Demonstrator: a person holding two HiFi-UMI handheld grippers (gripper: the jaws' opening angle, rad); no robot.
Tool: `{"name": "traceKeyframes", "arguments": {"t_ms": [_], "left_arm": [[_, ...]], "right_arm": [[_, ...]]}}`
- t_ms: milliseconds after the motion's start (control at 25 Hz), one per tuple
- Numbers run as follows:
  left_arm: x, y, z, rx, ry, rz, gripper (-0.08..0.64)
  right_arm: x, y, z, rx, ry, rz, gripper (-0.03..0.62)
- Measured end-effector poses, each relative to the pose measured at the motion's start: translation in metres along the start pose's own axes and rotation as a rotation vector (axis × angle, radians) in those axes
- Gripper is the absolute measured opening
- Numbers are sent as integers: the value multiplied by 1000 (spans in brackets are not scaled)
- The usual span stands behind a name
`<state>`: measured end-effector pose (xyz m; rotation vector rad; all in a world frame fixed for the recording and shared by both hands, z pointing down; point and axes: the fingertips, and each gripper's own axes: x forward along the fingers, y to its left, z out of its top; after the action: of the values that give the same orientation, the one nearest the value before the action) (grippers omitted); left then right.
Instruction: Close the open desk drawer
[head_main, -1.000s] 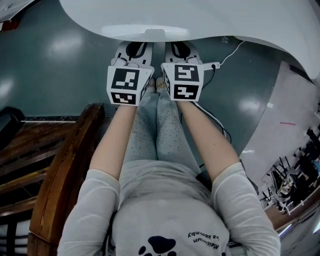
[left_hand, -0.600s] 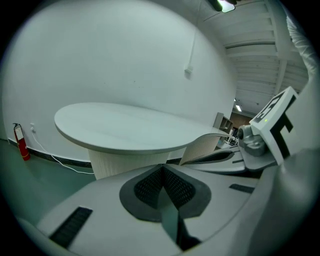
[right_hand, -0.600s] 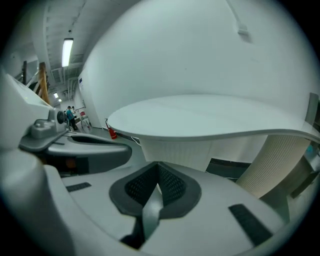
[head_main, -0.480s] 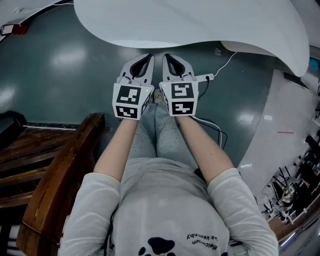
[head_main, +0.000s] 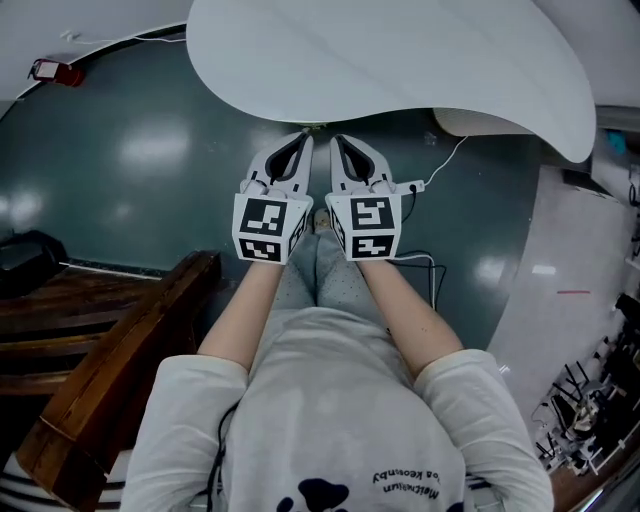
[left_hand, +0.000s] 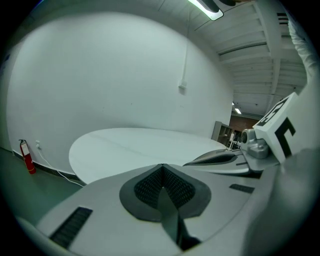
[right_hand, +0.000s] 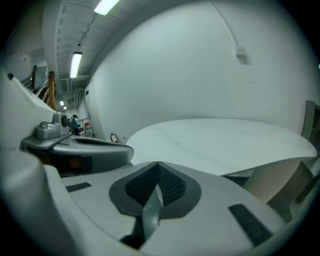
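The white desk (head_main: 400, 60) has a rounded top that fills the upper part of the head view. No open drawer shows along its near edge. My left gripper (head_main: 302, 140) and right gripper (head_main: 338, 142) are held side by side over the person's legs, with their tips just short of the desk's edge. Both are shut with nothing between the pads. In the left gripper view the left gripper (left_hand: 162, 172) points over the desk top (left_hand: 140, 145). The right gripper (right_hand: 157, 172) also faces the desk top (right_hand: 220, 140), and its dark pads meet.
A brown wooden chair (head_main: 110, 370) stands close on the left, with a black object (head_main: 25, 255) behind it. A white power strip with its cable (head_main: 410, 187) lies on the green floor. The desk's pale pedestal (head_main: 480, 122) is at the right, and a red fire extinguisher (head_main: 55, 72) stands by the wall.
Both grippers have risen together. Their tips were tucked at the desk's edge and now stand free of it. More of the desk top has come into the head view.
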<state>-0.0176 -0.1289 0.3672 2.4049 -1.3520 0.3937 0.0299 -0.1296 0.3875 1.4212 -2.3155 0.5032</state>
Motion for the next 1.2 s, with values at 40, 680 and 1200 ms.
{"name": "traceKeyframes", "arguments": {"t_ms": [40,680,1200], "left_arm": [[-6,-4,8,3,-13,0,6],[-85,-64,116,91,-192,9,6],[-127,-96,140,93,-251,34,6]], "right_arm": [[-7,1,8,-4,-16,0,16],[-119,12,130,-97,-250,40,16],[-172,26,144,-123,-323,83,15]]}}
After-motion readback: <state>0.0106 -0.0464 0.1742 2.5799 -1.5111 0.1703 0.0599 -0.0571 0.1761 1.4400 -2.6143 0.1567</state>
